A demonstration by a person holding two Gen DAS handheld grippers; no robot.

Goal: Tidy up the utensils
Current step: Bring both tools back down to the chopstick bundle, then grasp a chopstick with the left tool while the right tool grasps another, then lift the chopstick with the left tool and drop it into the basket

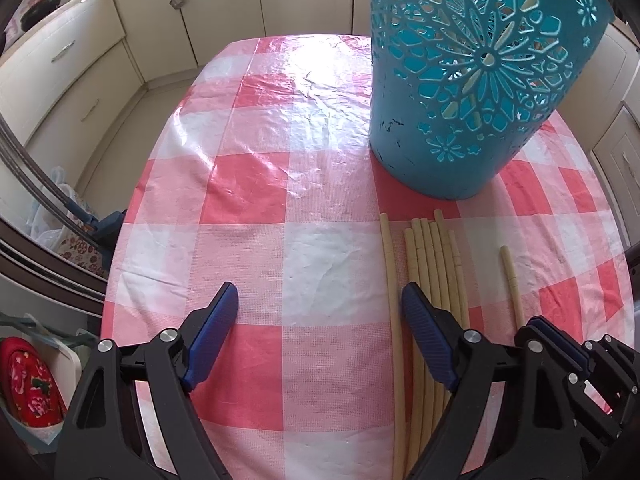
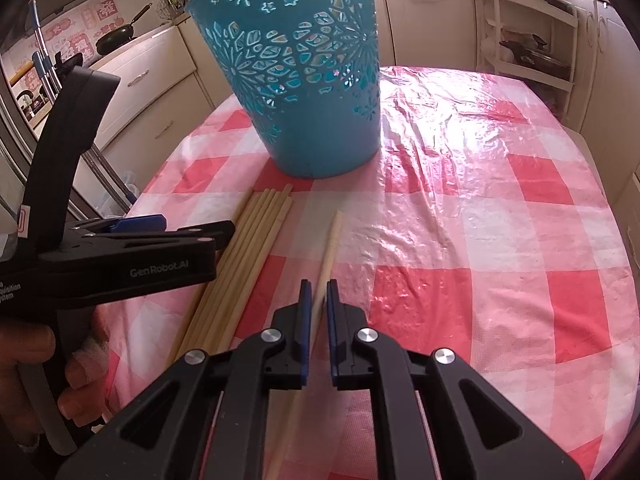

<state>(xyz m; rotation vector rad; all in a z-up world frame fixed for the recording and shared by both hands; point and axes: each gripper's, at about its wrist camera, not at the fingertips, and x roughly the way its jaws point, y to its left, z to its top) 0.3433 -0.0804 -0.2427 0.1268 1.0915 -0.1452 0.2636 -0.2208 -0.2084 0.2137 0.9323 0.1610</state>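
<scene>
Chopsticks [image 2: 240, 248] lie bundled on the surface [image 2: 460, 240] at about 6 o'clock of the teal basket [image 2: 304, 80], one stray stick [image 2: 330, 240] apart at their 3 o'clock. The right gripper [image 2: 318, 292] is clenched on that stick near its end, so it could pivot or slip when lifted. The left gripper [image 1: 320, 304] stands released, one finger over the bundle; closing there could scatter the sticks.

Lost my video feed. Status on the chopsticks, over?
Right hand-held gripper shut on single chopstick. Left hand-held gripper open beside the bundle, holding nothing. Blue basket upright beyond them. Nothing in the way.
</scene>
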